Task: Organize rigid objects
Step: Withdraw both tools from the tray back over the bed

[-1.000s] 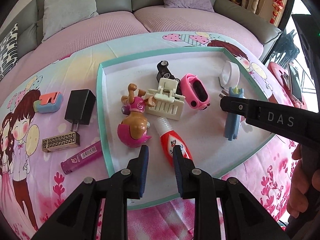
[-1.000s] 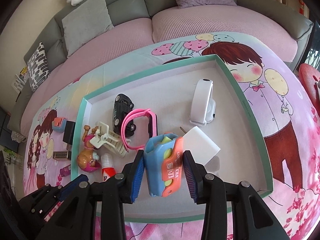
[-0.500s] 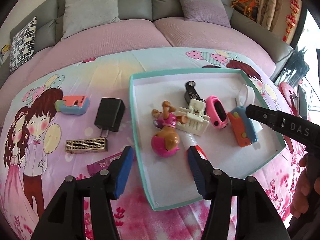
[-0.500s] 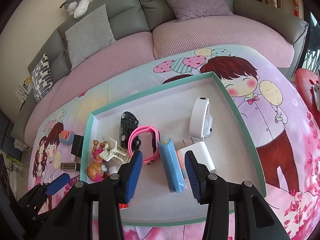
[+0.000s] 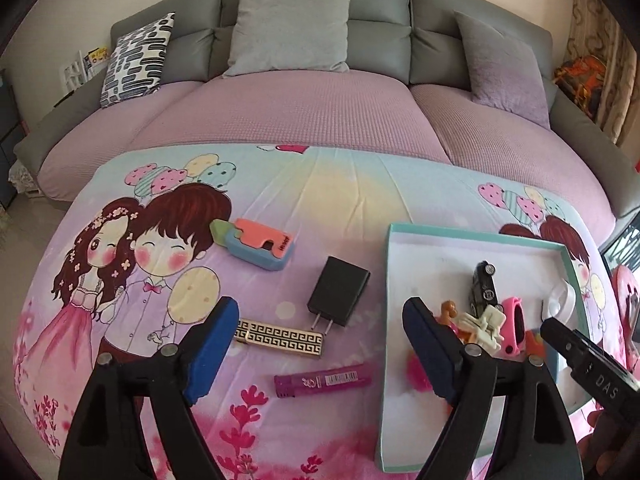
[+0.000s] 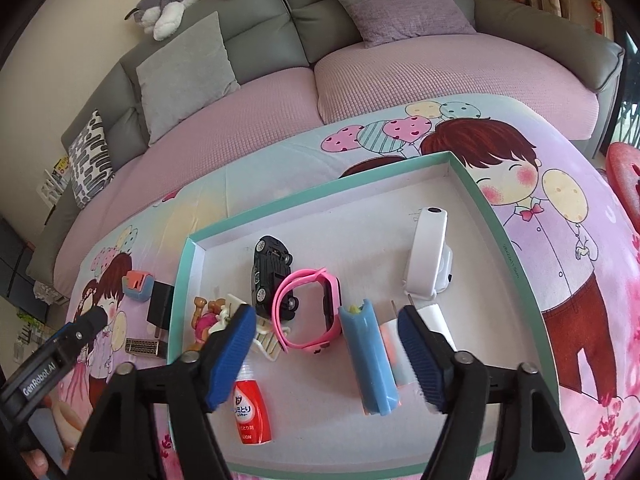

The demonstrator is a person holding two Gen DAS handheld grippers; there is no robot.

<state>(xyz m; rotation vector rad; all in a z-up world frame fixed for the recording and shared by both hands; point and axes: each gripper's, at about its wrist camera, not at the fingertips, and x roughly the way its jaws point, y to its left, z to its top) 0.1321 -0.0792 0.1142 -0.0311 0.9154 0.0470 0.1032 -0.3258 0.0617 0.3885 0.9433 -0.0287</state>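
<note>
My left gripper [image 5: 320,328] hangs above the cartoon cloth with its jaws opening wide and nothing between them. Below it lie a black charger [image 5: 338,298], a gold patterned box [image 5: 280,338], a purple tube [image 5: 322,380] and a blue-and-orange block [image 5: 256,246]. My right gripper [image 6: 326,340] is over the teal-rimmed tray [image 6: 312,196], jaws opening. A second blue-and-orange block [image 6: 370,360] lies on the tray floor between its fingers, untouched by either pad.
The tray also holds a pink watch [image 6: 308,312], a black toy car [image 6: 272,276], a white band holder [image 6: 428,256], a red bottle [image 6: 250,408], a white charger [image 6: 434,320], a dog figure [image 6: 204,318] and a cream clip. A grey sofa with cushions [image 5: 292,32] lies behind.
The right gripper let go of the blue-and-orange block, which now lies in the tray, and opened wide. The left gripper swung left from over the tray to over the cloth, rose and opened.
</note>
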